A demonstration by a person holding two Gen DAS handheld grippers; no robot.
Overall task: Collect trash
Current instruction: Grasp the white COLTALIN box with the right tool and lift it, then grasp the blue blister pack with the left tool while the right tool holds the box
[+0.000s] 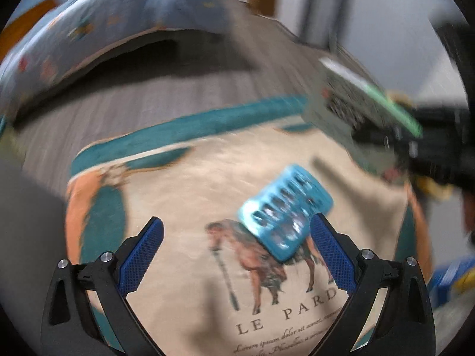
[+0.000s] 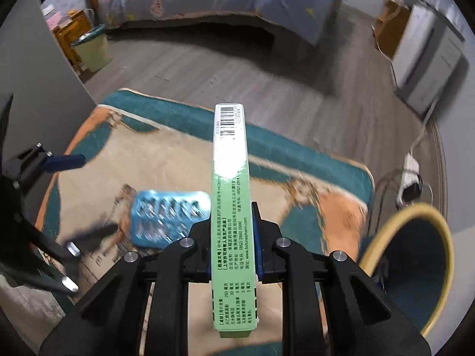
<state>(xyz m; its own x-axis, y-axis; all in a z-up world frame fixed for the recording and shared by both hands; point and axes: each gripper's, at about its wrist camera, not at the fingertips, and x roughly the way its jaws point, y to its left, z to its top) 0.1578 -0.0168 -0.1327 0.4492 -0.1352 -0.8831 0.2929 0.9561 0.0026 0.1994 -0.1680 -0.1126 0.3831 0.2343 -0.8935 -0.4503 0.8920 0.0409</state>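
R gripper pinches green medicine box by its flat sides, narrow edge up, long axis running straight out along the fingers, barcode end away from cam; L gripper spread wide, nothing between pads; blue blister pack flat on rug, skewed diagonally. Only R view shows bin & bowl.

Left tool angled downward, blue pads spread wide, right tool clamped tight

Both wrist cameras look steeply down, close over one shared rug.
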